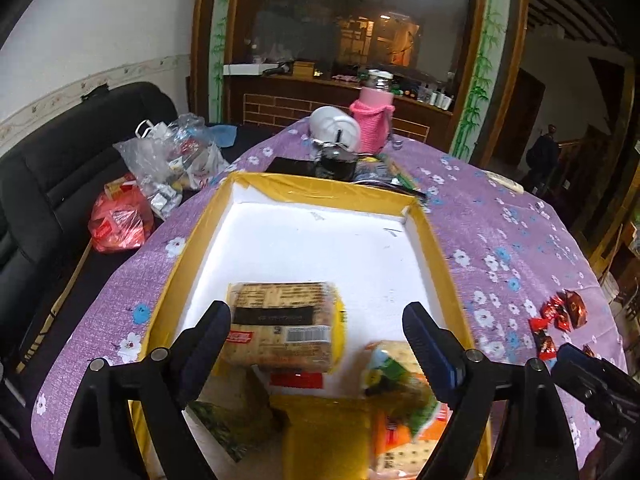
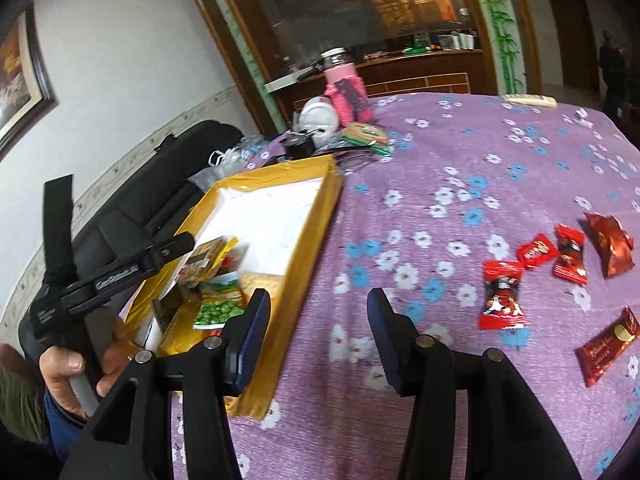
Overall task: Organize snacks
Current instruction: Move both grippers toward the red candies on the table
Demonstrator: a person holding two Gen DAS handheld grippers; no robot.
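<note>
Left-wrist view: the left gripper (image 1: 316, 344) hangs above the near end of a yellow-rimmed tray (image 1: 192, 236) with a white floor, its two dark fingers spread wide and holding nothing. Directly between and beyond the fingers lies a cracker packet (image 1: 280, 324), label up, on the tray floor. To its right, partly behind the right finger, sits a green-and-orange snack bag (image 1: 396, 380), blurred; a flat yellow packet (image 1: 324, 432) lies at the tray's near edge. The tray rests on a purple floral tablecloth (image 1: 500, 240). Red candy wrappers (image 1: 560, 316) lie on the cloth well to the right of the tray.

Right-wrist view: the right gripper (image 2: 316, 328) is over bare cloth just beside the tray's right wall (image 2: 308, 248), fingers apart and empty. Inside the tray a bag of green peas (image 2: 220, 308) overlaps other packets. Further right on the cloth lie four small red candies (image 2: 502, 296) and a dark red bar (image 2: 608, 348), all outside the tray and apart from the gripper. The left gripper's body (image 2: 112, 276) shows at the left, held by a hand (image 2: 76, 372).

Far end of the table: a pink-sleeved jar (image 1: 374, 120) stands beside a white round object (image 1: 336, 126). Plastic bags (image 1: 168, 160) rest on a black sofa (image 1: 60, 180) beyond the table edge.
</note>
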